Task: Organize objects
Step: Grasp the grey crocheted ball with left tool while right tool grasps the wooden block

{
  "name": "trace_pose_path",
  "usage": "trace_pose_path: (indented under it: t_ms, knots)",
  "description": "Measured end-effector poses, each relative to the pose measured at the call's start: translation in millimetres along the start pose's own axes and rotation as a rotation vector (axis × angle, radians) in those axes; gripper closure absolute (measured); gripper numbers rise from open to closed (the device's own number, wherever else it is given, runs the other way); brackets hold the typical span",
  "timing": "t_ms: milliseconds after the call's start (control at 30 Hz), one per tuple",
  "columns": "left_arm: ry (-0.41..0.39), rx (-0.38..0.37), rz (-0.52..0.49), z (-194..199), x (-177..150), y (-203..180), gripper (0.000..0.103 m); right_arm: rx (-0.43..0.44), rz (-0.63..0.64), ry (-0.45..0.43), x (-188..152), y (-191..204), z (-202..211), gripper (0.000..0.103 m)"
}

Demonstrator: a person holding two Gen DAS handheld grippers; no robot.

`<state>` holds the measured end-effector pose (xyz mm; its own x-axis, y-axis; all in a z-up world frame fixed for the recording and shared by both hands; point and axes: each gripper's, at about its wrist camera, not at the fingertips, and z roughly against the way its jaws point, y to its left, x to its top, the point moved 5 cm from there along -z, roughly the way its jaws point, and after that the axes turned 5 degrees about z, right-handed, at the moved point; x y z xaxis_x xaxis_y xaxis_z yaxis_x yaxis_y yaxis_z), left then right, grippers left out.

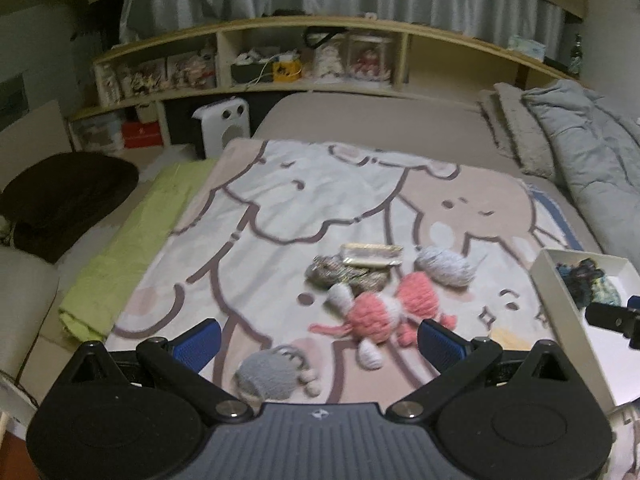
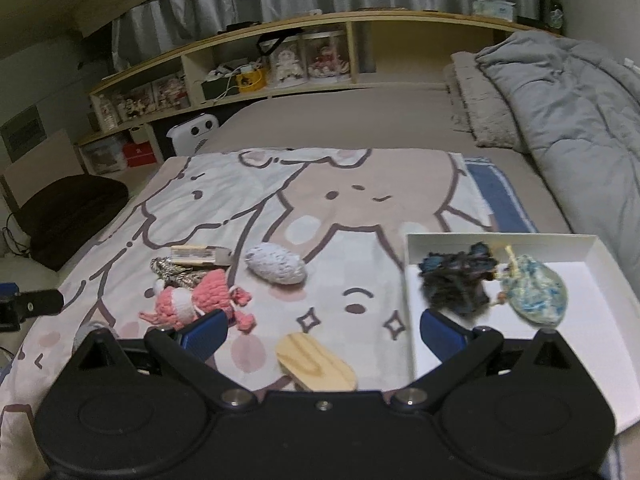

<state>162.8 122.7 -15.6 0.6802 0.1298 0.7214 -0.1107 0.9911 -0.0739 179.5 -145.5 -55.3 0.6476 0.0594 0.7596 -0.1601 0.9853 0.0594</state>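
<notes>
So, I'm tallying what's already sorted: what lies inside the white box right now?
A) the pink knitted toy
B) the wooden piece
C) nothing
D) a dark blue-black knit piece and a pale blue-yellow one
D: the right wrist view shows the dark piece and the pale piece in the box, while the pink toy and wooden piece lie on the blanket.

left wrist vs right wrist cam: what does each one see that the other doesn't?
Left wrist only: the green folded cloth along the blanket's left edge, and the whole grey knitted piece with pale toes just ahead of the open left gripper.

Right wrist only: the wooden paddle-shaped piece in front of the open right gripper, and the pale blue-and-yellow pouch fully visible in the white box.

Both: the pink knitted toy, the light grey yarn ball, the dark yarn item in the box, and the cartoon blanket.
</notes>
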Motion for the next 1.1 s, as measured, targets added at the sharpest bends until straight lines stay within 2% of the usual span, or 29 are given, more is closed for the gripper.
trace_pose_path:
  t_ms: [67, 300, 567, 933, 1100]
  knots:
    - [0.015, 0.003, 0.01, -7, -7, 7, 0.002, 0.013, 0.007, 0.002, -3, 2, -8, 0.0]
    - [0.098, 0.001, 0.063, -37, -26, 25, 0.016, 0.041, 0.06, 0.044, -19, 9, -40, 0.001]
    - [0.161, 0.032, 0.099, -59, -38, 36, 0.025, 0.116, 0.15, 0.132, -32, 15, -79, 0.022]
    - [0.219, 0.038, 0.103, -82, -48, 40, 0.037, 0.185, 0.308, 0.213, -44, 17, -113, 0.031]
    - [0.217, 0.047, 0.106, -86, -48, 43, 0.042, 0.209, 0.347, 0.246, -48, 14, -121, 0.037]
